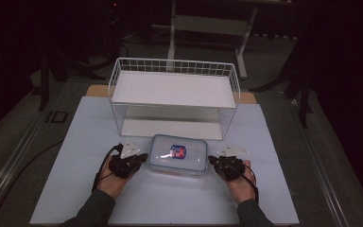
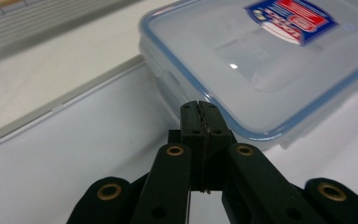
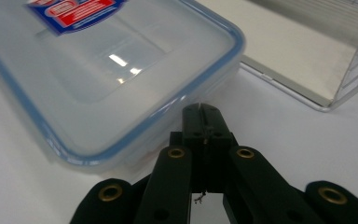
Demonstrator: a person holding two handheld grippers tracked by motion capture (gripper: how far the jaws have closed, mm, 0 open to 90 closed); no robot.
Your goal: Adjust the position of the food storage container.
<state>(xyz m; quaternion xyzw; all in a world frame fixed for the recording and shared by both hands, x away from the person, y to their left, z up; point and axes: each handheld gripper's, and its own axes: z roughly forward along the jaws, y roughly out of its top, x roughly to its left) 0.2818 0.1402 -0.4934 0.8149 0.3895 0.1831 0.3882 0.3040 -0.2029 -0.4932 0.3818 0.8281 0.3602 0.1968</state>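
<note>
Squarely between both tools: container point(image 1: 177, 155)

A clear plastic food container point(image 1: 177, 155) with a blue-rimmed lid lies flat on the white tabletop point(image 1: 75, 156), lid on. It sits about midway between the left and right edges, nearer the near edge than the far one. A red-and-blue label point(image 1: 178, 151) marks the lid's centre. Its long sides run left to right.
</note>
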